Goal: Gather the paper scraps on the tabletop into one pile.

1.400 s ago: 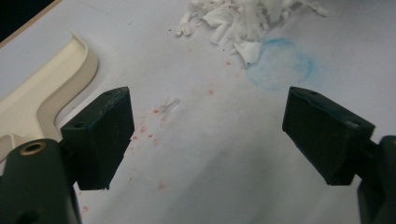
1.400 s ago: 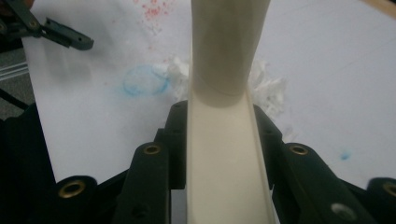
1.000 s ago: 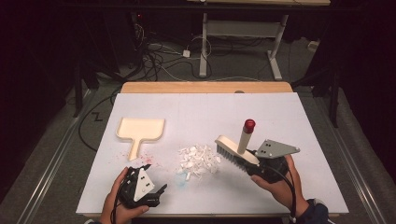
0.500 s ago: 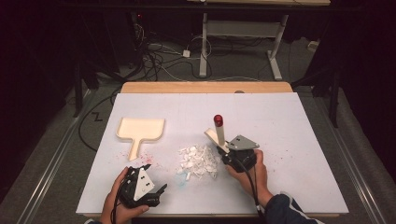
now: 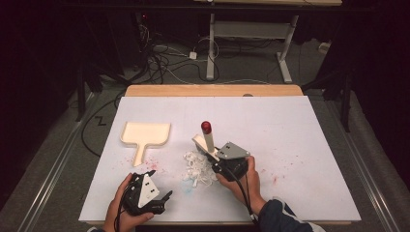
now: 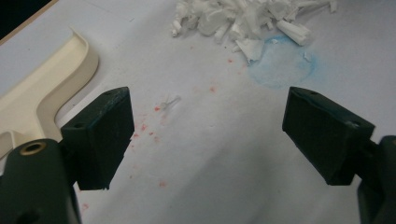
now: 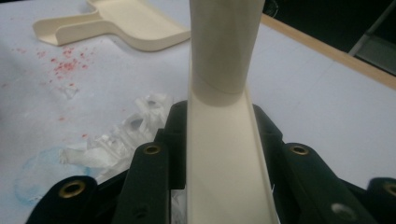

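A cream brush (image 5: 209,140) with a red-tipped handle stands tilted at the right edge of a pile of white paper scraps (image 5: 197,170). My right gripper (image 5: 216,160) is shut on the brush (image 7: 224,135), whose body fills the gap between its jaws. Scraps (image 7: 123,133) lie just left of the brush head. A cream dustpan (image 5: 145,135) rests flat at the left of the table, apart from the pile. My left gripper (image 5: 161,184) stays near the front edge, open and empty, facing the scraps (image 6: 238,21) with the dustpan (image 6: 42,88) at its left.
White paper covers the table (image 5: 300,145), marked with red specks and a blue stain (image 6: 280,65) by the pile. A wooden strip (image 5: 212,90) runs along the far edge. Cables and desk legs stand on the floor beyond.
My right gripper has carried the brush leftward and a little lower, from the right of the pile up against its right edge. The left gripper has kept still.
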### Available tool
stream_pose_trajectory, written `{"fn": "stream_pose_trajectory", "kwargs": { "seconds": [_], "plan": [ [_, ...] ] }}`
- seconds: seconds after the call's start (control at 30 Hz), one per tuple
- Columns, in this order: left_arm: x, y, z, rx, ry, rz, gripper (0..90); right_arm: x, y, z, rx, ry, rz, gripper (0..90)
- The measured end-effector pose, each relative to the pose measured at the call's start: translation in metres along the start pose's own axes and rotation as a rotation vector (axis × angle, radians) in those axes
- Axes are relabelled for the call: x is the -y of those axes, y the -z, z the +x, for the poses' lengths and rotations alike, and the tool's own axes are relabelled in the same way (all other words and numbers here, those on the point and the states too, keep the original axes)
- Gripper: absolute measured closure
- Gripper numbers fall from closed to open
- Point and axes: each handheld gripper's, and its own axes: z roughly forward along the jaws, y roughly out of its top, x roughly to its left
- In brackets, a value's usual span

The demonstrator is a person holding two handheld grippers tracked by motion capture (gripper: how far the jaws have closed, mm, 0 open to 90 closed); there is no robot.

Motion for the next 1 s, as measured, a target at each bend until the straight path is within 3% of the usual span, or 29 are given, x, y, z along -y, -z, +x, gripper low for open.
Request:
{"fn": "stream_pose_trajectory", "kwargs": {
  "seconds": [0.07, 0.3, 0.37, 0.53, 0.63, 0.67, 0.8, 0.9, 1.0],
  "plan": [
    [0.0, 0.001, 0.0, -0.004, -0.004, -0.001, 16.0, -0.003, 0.014, -0.013, -0.017, -0.001, -0.017, 67.5],
    [-0.001, 0.001, -0.001, -0.005, -0.008, 0.004, 16.0, 0.003, 0.05, -0.04, -0.079, 0.02, -0.017, 67.6],
    [-0.001, 0.001, -0.001, -0.007, -0.009, 0.004, 16.0, 0.011, 0.069, -0.05, -0.116, 0.037, 0.013, 67.6],
    [-0.001, 0.0, -0.001, -0.007, -0.01, 0.008, 16.0, 0.024, 0.093, -0.057, -0.129, 0.056, 0.063, 67.6],
    [-0.002, 0.0, -0.002, -0.003, -0.019, 0.015, 16.1, 0.035, 0.102, -0.055, -0.166, 0.065, 0.118, 67.6],
    [-0.003, 0.0, -0.003, -0.005, -0.021, 0.013, 16.3, 0.041, 0.104, -0.046, -0.21, 0.081, 0.16, 67.7],
    [-0.004, 0.001, -0.003, -0.004, -0.011, 0.0, 16.2, 0.042, 0.1, -0.031, -0.257, 0.108, 0.176, 67.6],
    [-0.003, 0.001, -0.001, -0.001, -0.004, -0.002, 16.3, 0.037, 0.087, -0.016, -0.273, 0.119, 0.171, 67.6],
    [-0.003, 0.001, 0.0, 0.001, 0.001, -0.007, 16.3, 0.034, 0.078, -0.009, -0.279, 0.113, 0.153, 67.6]
  ]
}}
